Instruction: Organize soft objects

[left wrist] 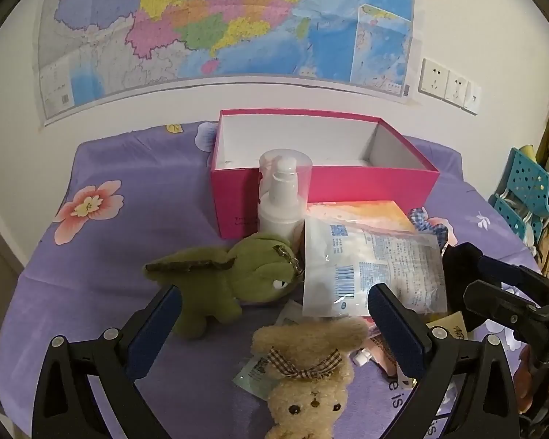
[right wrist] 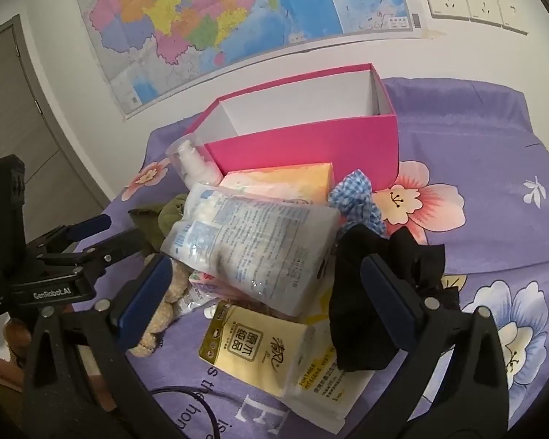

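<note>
We are hovering both wide, empty claws, left claw point(left wrist: 274, 314) straddling the beige bear point(left wrist: 309, 376) at 6 o'clock of the pink box point(left wrist: 347, 186), aiming to pinch its body squarely.

This looks like a room in a home, probably a bedroom or spare room. A purple floral sheet point(left wrist: 102, 168) covers the work surface, which may be a bed or a table; the views do not settle which. A large coloured map point(left wrist: 219, 25) is stuck to the white wall above it, beside a row of wall sockets point(right wrist: 472, 0). A grey door point(right wrist: 14, 109) stands at the left, and a teal plastic rack point(left wrist: 526, 190) sits at the right edge.
</note>
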A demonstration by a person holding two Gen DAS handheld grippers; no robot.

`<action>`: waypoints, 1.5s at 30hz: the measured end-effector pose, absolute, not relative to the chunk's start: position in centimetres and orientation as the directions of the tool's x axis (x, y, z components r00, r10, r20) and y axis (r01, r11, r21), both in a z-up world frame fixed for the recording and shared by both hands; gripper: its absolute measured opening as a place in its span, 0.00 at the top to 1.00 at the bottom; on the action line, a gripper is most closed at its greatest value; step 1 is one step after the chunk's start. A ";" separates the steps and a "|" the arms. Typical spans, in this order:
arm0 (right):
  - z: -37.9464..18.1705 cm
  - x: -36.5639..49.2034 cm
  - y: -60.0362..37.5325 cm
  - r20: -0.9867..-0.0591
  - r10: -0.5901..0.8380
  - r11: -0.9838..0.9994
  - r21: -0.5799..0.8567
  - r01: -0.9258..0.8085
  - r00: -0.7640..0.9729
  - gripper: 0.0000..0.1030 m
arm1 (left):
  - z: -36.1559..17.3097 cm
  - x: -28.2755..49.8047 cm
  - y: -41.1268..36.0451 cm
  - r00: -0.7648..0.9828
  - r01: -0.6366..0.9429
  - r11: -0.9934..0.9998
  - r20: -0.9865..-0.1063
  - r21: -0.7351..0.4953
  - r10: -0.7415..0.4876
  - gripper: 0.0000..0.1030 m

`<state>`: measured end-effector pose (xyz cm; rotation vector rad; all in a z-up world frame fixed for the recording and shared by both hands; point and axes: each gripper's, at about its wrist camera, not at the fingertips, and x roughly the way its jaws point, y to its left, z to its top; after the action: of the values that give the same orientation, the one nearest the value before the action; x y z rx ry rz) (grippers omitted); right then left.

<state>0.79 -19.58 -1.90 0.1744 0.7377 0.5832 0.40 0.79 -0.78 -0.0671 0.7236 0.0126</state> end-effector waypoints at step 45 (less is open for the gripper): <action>-4.1 3.1 -18.7 -0.654 0.585 0.805 0.397 -0.440 0.481 0.23 | -2.1 2.3 0.3 0.706 0.049 0.995 -0.701 -0.088 -0.097 0.03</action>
<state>3.09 -18.72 -4.09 0.1848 0.8671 0.6290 2.30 0.26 -2.07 -0.0646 0.7824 -0.0807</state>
